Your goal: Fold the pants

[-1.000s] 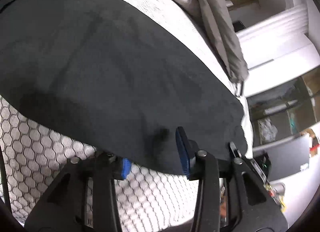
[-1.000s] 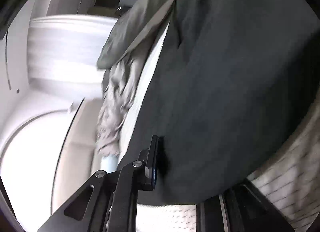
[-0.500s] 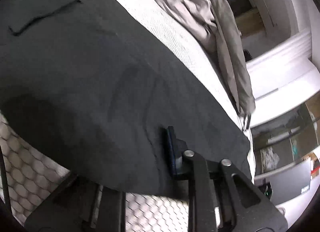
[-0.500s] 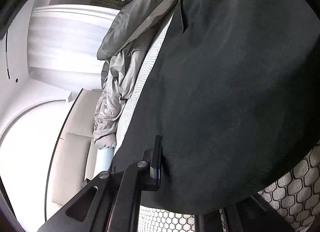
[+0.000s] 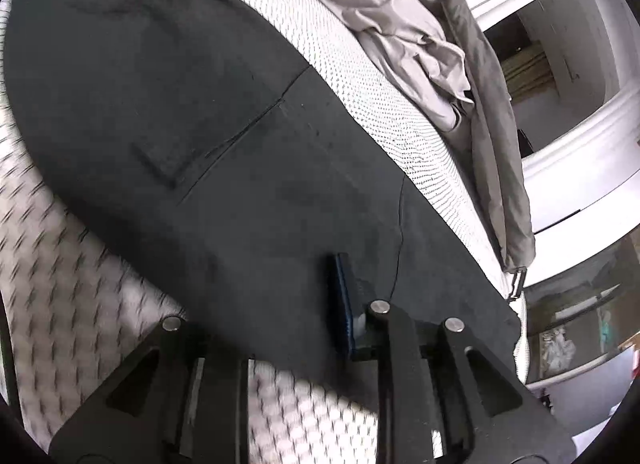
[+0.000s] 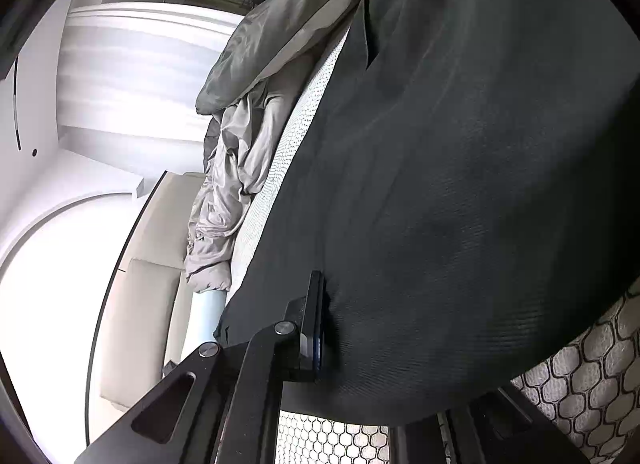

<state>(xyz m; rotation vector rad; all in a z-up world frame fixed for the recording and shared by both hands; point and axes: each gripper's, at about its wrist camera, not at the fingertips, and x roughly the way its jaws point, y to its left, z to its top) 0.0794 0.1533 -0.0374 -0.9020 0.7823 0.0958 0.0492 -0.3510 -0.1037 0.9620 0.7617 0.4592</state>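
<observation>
Black pants (image 5: 248, 168) — spread on mattress (image 5: 60, 264).

pants (image 5: 248, 168) on mattress (image 5: 380, 84) | bedding (image 5: 400, 12) heaped behind pants | mattress edge before pants

One pair of dark pants (image 5: 248, 168) lay on one mattress (image 5: 380, 76). One grey duvet (image 5: 400, 28) sat toward 1 o'clock. Two tools were present: left tool (image 5: 280, 328), right tool (image 6: 380, 344).
</observation>
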